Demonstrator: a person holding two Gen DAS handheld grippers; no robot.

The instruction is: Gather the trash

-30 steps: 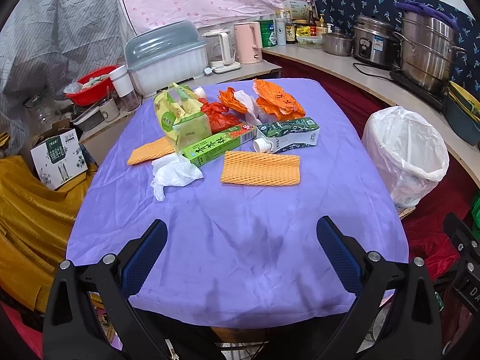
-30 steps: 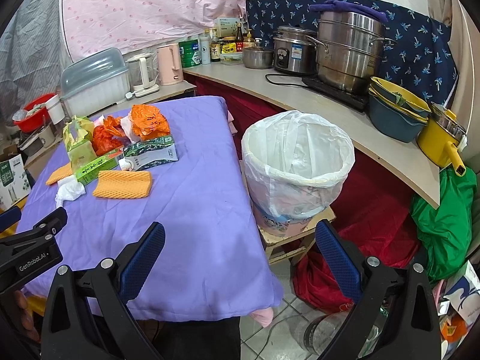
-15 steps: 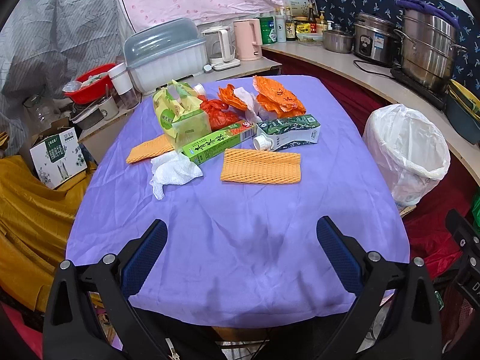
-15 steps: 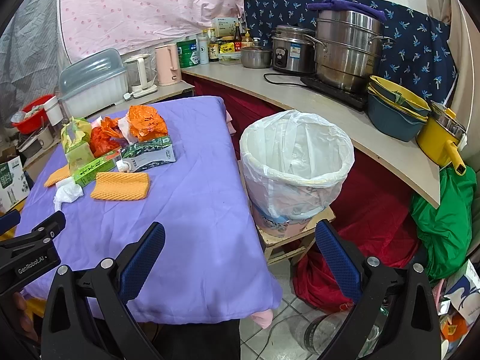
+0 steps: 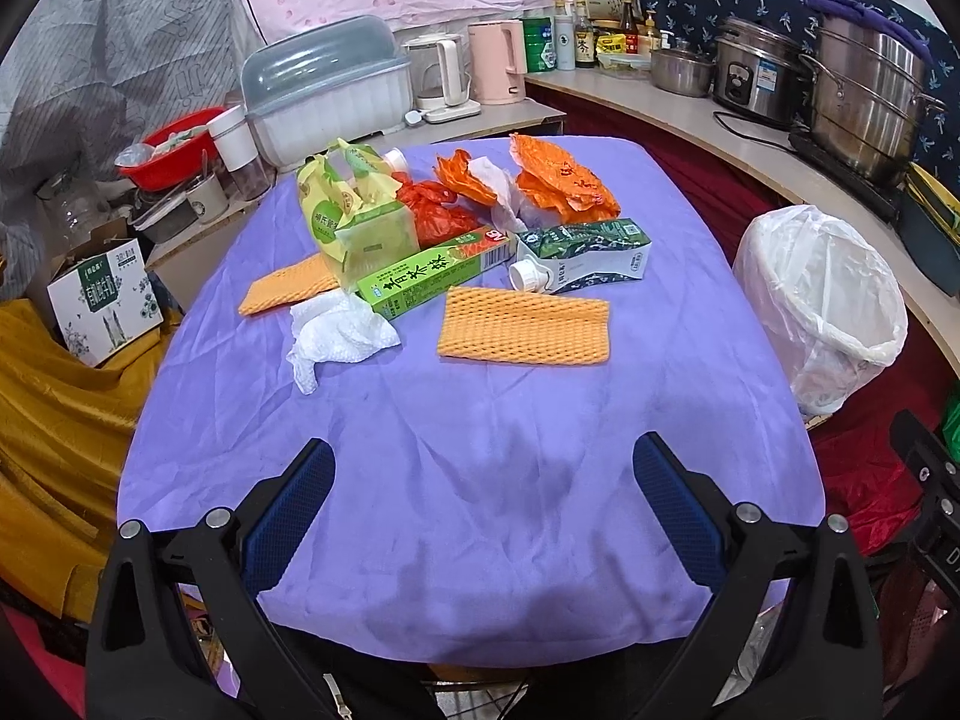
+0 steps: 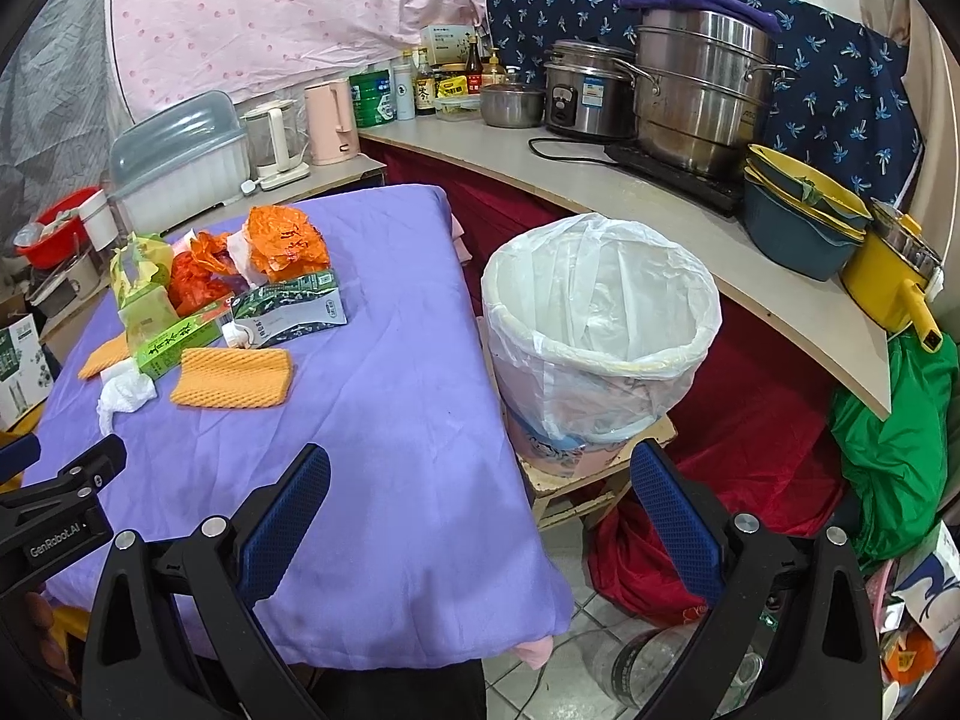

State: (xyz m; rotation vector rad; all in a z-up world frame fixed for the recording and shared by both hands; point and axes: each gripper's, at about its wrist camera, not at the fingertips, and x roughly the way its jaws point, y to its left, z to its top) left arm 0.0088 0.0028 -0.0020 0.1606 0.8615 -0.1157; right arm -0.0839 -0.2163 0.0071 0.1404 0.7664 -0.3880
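Note:
Trash lies on the purple-clothed table [image 5: 480, 456]: an orange foam net [image 5: 523, 326], a white crumpled tissue [image 5: 336, 333], a green tea box [image 5: 435, 279], a dark green carton [image 5: 585, 255], a yellow-green bag [image 5: 354, 216] and orange wrappers [image 5: 561, 180]. A bin lined with a white bag [image 6: 600, 324] stands right of the table. My left gripper [image 5: 480, 501] is open and empty over the table's near edge. My right gripper [image 6: 480, 507] is open and empty, over the table's right corner near the bin.
A counter [image 6: 660, 204] behind the bin holds steel pots [image 6: 702, 90], bowls and bottles. A dish box [image 5: 327, 96] and kettles stand behind the table. A cardboard box [image 5: 105, 300] sits on yellow cloth at left. Red and green bags lie on the floor.
Both grippers have moved slightly forward toward the table; the trash looks a little nearer. Nothing was taken hold of.

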